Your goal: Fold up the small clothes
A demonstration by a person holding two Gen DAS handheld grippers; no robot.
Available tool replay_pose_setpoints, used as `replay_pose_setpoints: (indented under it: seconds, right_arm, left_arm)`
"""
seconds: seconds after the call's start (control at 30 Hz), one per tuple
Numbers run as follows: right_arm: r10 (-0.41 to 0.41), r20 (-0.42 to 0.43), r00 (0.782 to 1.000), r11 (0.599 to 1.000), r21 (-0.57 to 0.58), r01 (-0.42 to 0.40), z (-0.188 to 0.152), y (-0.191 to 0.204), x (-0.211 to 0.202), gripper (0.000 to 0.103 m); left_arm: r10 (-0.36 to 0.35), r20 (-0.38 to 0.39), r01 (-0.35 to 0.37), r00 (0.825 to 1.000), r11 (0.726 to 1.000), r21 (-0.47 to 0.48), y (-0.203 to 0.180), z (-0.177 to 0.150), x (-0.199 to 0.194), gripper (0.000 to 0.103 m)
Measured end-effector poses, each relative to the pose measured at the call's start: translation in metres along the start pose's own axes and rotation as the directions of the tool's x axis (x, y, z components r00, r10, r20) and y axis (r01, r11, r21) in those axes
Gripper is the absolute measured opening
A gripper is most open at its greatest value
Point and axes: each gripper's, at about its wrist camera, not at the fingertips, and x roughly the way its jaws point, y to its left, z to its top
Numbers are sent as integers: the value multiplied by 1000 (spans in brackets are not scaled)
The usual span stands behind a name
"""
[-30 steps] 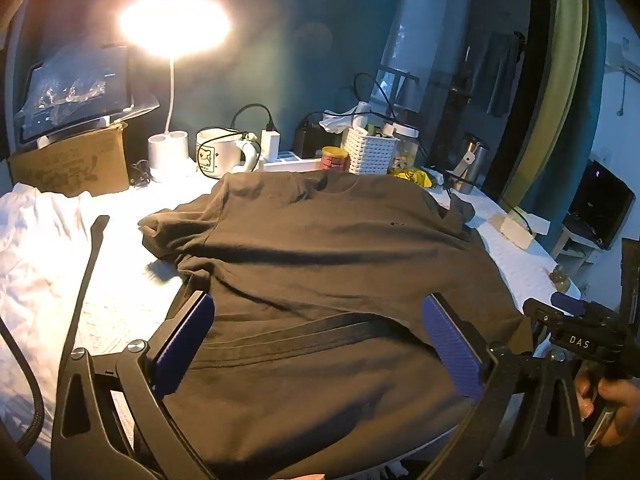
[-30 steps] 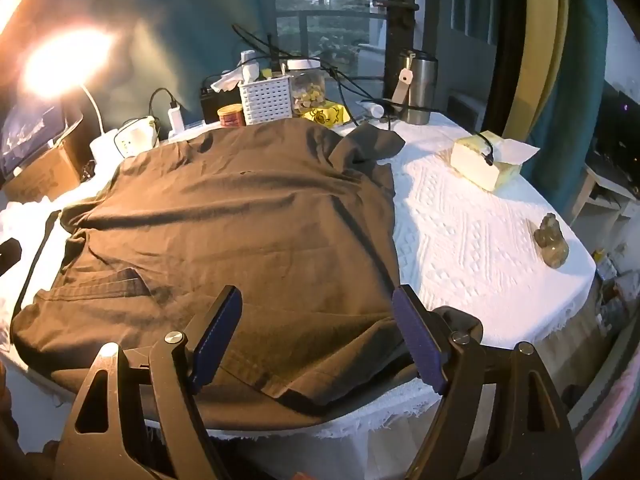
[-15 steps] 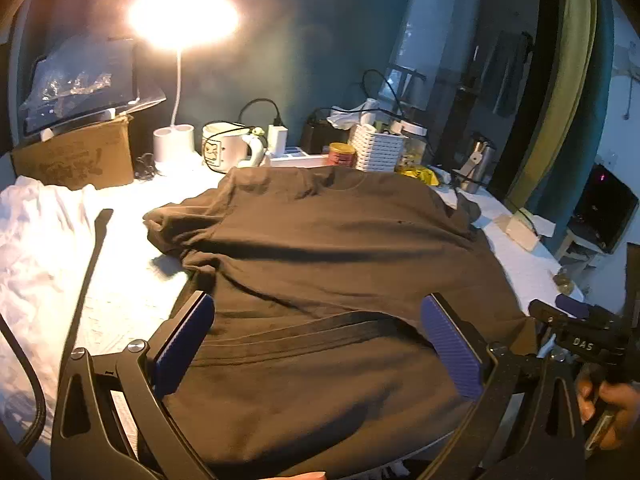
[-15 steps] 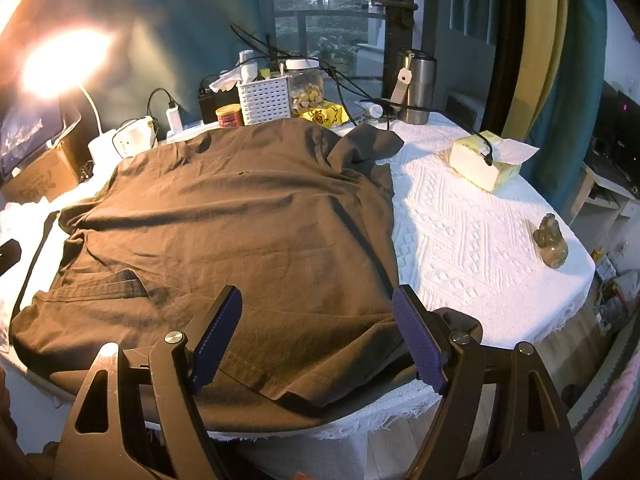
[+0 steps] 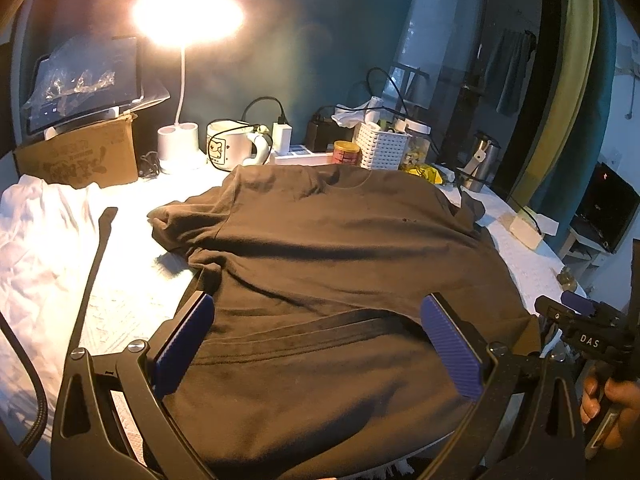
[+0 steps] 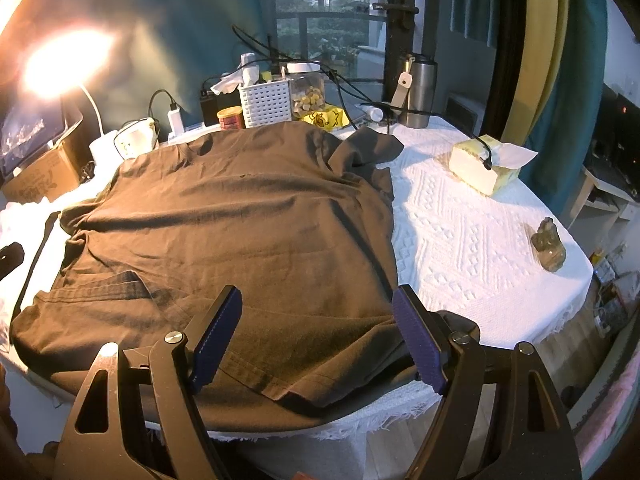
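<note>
A dark brown T-shirt (image 5: 328,264) (image 6: 224,224) lies spread flat on the white table cover, neck towards the far clutter, hem at the near edge with a turned-up strip near its left side. My left gripper (image 5: 318,320) hovers open above the hem's left half, its blue pads wide apart and holding nothing. My right gripper (image 6: 318,320) is open over the shirt's near right corner at the table's front edge. In the left wrist view the right gripper (image 5: 580,320) shows at the far right, a hand below it.
Along the back stand a lit desk lamp (image 5: 184,20), a cardboard box (image 5: 80,156), a white mug (image 5: 228,146), a white basket (image 6: 264,104), a jar and a steel flask (image 6: 418,92). A tissue box (image 6: 484,170) and small figurine (image 6: 550,246) sit right. White cloth (image 5: 36,240) lies left.
Both grippers stay open over the hem. The left wrist view has drifted slightly back and up; the shirt has not moved.
</note>
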Motion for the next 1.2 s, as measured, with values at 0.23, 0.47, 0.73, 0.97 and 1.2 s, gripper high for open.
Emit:
replay_pose_setpoints:
  seconds: [0.23, 0.47, 0.73, 0.97, 1.2]
  right_arm:
    - [-1, 1, 1000, 1000, -1, 1, 0, 0, -1, 81]
    - [-19, 2, 1000, 1000, 20, 19, 3, -7, -4, 81]
    - [-35, 2, 999, 999, 32, 34, -1, -11, -5, 81]
    - [-43, -3, 999, 998, 39, 43, -4, -12, -4, 81]
    - [-43, -5, 999, 998, 41, 43, -5, -13, -3, 81]
  left_arm:
    - [-1, 0, 1, 1000, 1000, -1, 0, -1, -1, 102]
    - [-9, -3, 9, 1000, 1000, 5, -1, -1, 0, 102]
    - [-13, -23, 13, 1000, 1000, 11, -4, 0, 3, 102]
    - [-11, -30, 12, 999, 1000, 18, -5, 0, 4, 102]
    - [-11, -36, 12, 999, 1000, 18, -5, -1, 6, 102]
